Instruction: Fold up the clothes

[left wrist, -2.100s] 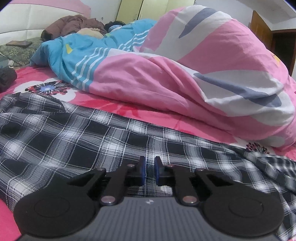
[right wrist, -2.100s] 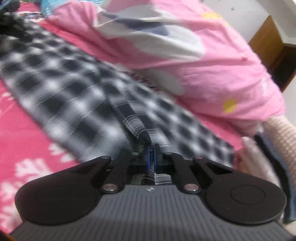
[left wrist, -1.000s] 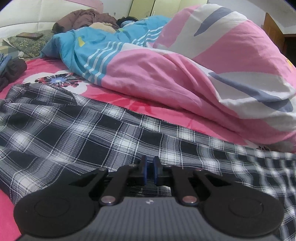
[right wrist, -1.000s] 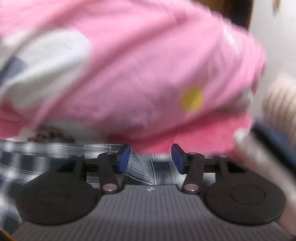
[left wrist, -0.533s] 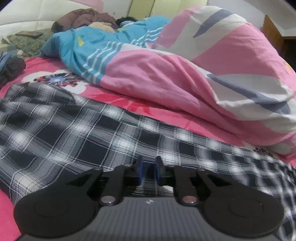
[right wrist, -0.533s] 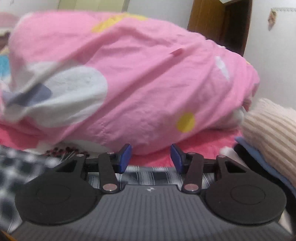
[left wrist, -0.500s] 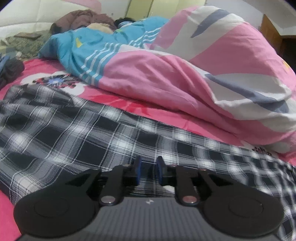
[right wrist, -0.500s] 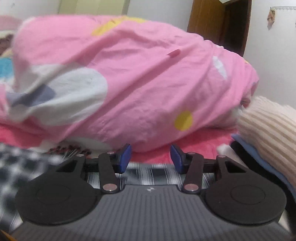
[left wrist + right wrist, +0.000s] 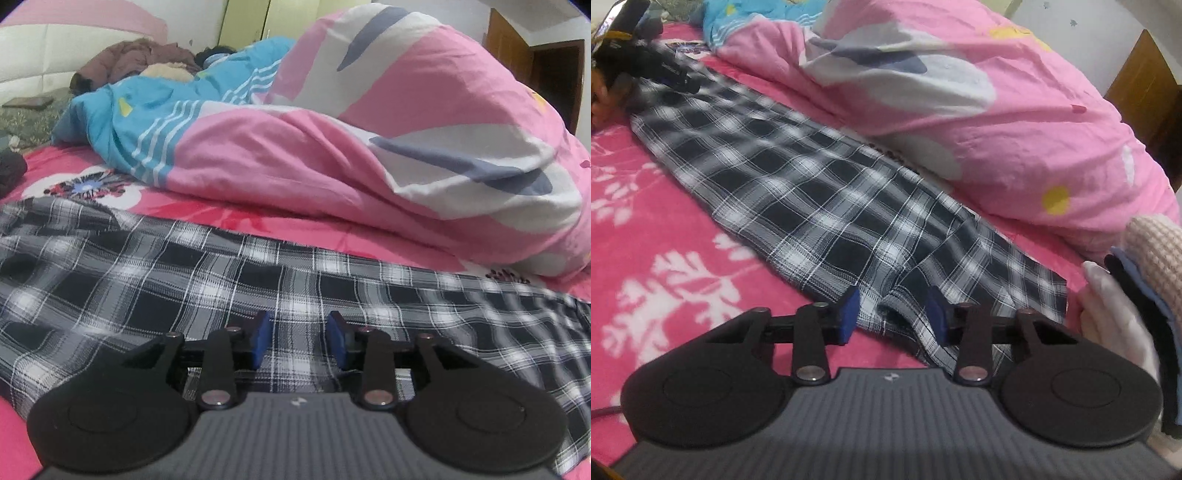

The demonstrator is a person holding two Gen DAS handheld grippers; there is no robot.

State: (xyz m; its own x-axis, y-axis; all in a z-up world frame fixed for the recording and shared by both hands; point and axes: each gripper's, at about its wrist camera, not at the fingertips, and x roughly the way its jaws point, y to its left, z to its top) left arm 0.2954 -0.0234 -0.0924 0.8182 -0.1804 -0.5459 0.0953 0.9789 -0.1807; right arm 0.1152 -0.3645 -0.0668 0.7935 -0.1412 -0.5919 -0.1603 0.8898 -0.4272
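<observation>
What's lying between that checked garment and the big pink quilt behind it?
Only a bare strip of the pink floral bedsheet separates the plaid garment from the pink quilt, seen in the left wrist view.

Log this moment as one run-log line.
left gripper: opening over plaid shirt | right gripper: closing at shirt end | bedsheet: shirt laid flat

One black-and-white plaid garment (image 9: 798, 184) lies spread on the bed. One big pink quilt (image 9: 388, 147) is heaped behind it, and one blue striped quilt (image 9: 147, 122) beside that. There are two tongs: the left tongs (image 9: 300, 338) and the right tongs (image 9: 893, 314), each with two blue pads. At the right edge sits one stack of folded clothes (image 9: 1137, 280); I can make out about four layers. One brown garment (image 9: 129, 62) is bundled by the headboard.
</observation>
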